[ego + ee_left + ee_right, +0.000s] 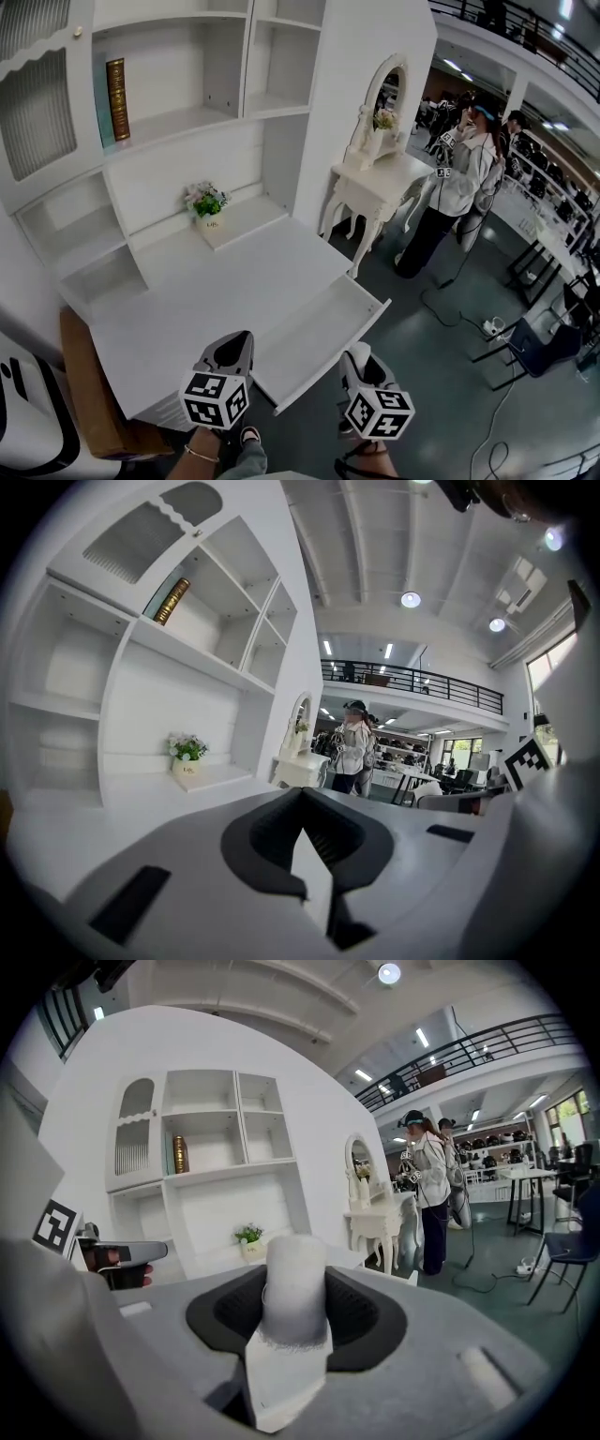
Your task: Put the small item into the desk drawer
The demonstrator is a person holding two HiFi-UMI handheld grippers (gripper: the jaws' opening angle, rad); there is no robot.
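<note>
The white desk [216, 281] has its drawer [319, 333] pulled out toward me, and nothing shows inside it. My right gripper [359, 356] hovers over the drawer's near right corner. In the right gripper view this gripper [296, 1269] is shut on a small white item [296, 1283], a soft roll with a flat white tab below it. My left gripper [234, 344] hangs over the desk's front edge, just left of the drawer. Its jaws [302, 794] meet at the tips with nothing between them.
A small flower pot [208, 208] stands at the back of the desk, and a brown book [118, 97] on a shelf above. A white vanity table [375, 178] and a standing person [459, 187] are to the right. A cardboard box [89, 394] sits left of the desk.
</note>
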